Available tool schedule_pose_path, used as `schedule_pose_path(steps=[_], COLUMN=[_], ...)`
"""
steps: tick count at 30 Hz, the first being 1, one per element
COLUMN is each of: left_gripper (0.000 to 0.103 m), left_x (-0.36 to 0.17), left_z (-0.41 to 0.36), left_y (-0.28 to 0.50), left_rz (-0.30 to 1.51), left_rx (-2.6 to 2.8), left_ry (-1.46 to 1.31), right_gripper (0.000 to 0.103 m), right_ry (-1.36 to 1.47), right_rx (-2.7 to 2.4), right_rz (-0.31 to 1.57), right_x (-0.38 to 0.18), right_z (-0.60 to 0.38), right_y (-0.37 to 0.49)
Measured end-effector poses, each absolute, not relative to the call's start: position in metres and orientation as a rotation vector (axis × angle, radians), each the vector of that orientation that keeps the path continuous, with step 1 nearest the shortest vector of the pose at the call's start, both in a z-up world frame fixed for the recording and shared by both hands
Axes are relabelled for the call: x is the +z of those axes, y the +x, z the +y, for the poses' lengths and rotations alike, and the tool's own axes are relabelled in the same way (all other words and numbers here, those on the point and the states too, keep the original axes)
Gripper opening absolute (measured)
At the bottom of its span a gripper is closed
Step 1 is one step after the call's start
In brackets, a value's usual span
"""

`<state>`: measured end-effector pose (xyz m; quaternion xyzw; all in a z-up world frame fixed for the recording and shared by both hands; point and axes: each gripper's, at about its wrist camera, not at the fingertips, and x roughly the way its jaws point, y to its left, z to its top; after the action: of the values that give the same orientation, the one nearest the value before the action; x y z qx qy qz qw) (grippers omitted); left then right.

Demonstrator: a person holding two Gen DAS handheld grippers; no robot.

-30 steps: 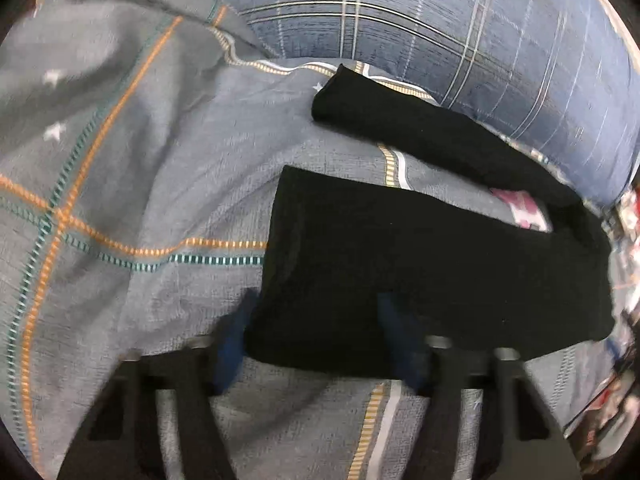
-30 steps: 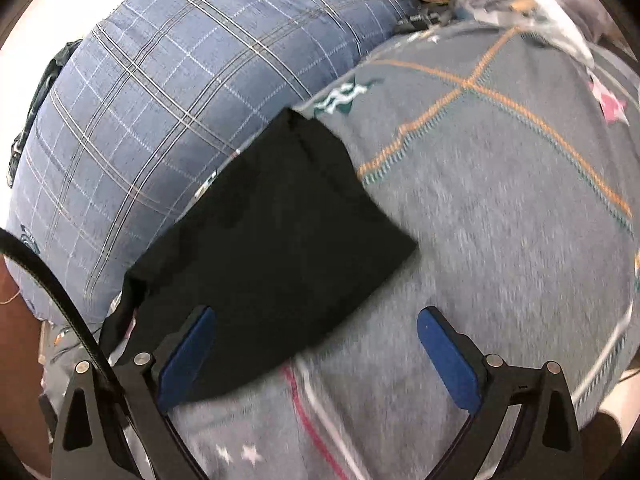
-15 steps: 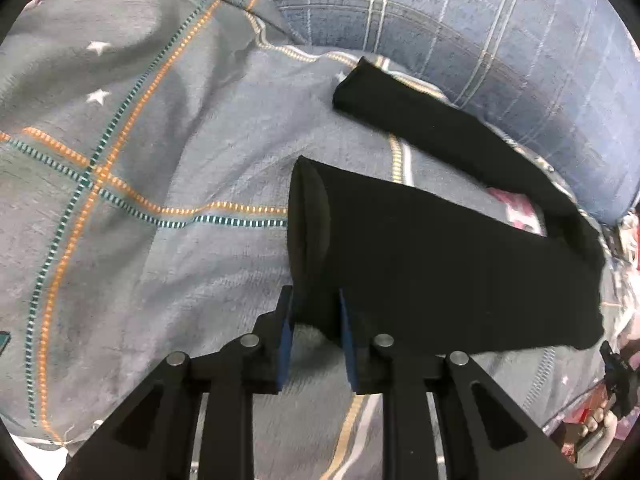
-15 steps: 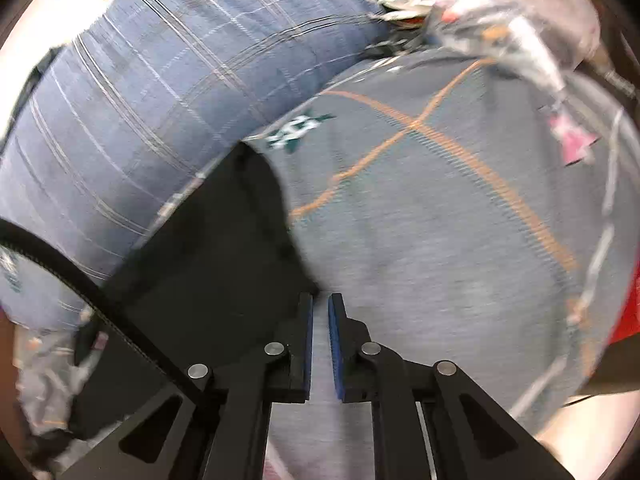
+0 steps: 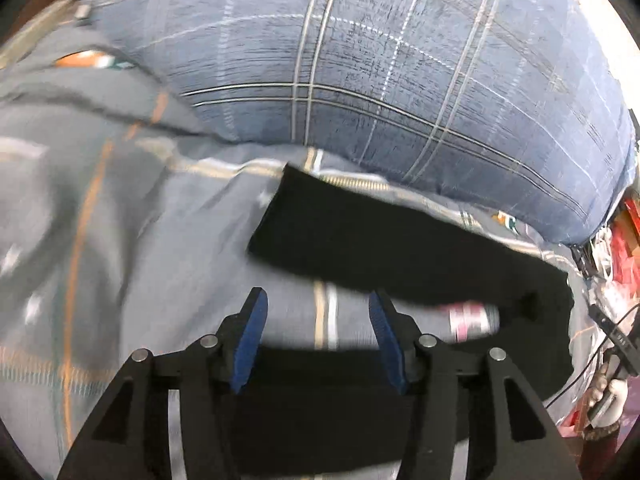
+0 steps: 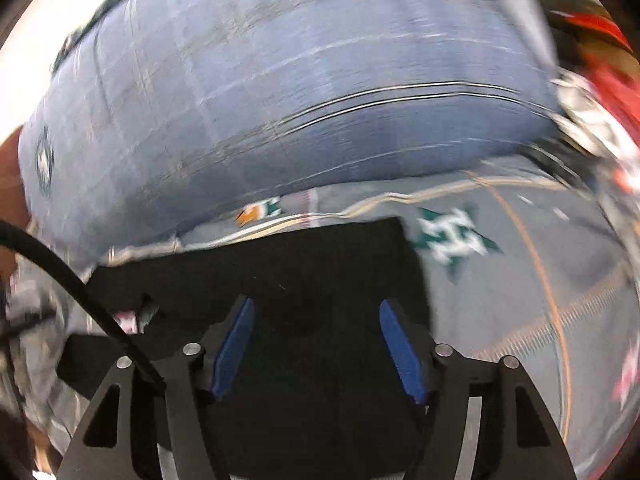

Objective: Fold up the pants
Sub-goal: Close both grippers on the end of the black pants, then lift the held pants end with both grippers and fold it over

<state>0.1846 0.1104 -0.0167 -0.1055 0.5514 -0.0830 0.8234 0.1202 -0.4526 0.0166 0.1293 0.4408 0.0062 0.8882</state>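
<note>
The black pants (image 5: 380,248) lie on the grey bedsheet (image 5: 120,240), one leg stretched along the foot of the pillow. A second dark fold of them lies under my left gripper (image 5: 317,296). Its jaws are opening, and only bare sheet shows between the blue pads (image 5: 250,344). In the right wrist view the pants (image 6: 280,264) spread flat beneath my right gripper (image 6: 316,302). Its jaws are also opening over the cloth, with the pads (image 6: 400,344) apart and not pressing on it. The picture is blurred by motion.
A big blue plaid pillow (image 5: 380,80) fills the far side and shows again as the pillow (image 6: 280,100). Red and white clutter (image 5: 616,280) sits at the right edge of the bed. A black cable (image 6: 80,288) crosses the left of the right wrist view.
Half a second ago both grippers were shut on edges of the pants. Both have since let go and opened, having moved toward the pillow; the carried fold now lies nearer the far leg.
</note>
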Motion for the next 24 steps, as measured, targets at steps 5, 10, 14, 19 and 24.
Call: schedule_pose_path(steps=[5,10,14,19,24], left_gripper=[0.052,0.052,0.057,0.078,0.012], left_x=[-0.04,-0.072,-0.095,-0.096,-0.083], left_z=[0.095,0.092,0.09,0.072,0.071], left_y=[0.255,0.295,0.312,0.317,0.316], left_rz=[1.195,1.246,1.285,1.261,1.219], left_rx=[-0.16,-0.201,-0.27,-0.349,-0.398], left_ry=[-0.126,-0.067,-0.047,0.028,0.012], right_gripper=[0.071,0.071,0.071,0.071,0.025], right_ry=[0.18,0.085,0.005,-0.082,-0.119], right_rx=[0.153,0.234,0.275,0.295,0.297], right_rz=[1.056,1.14,1.194,1.258,1.233], right_x=[0.0,-0.015,-0.031,-0.061,-0.069], right_z=[-0.433,-0.421,-0.409,-0.388,-0.368], right_y=[0.188,0.236,0.264,0.293,0.292])
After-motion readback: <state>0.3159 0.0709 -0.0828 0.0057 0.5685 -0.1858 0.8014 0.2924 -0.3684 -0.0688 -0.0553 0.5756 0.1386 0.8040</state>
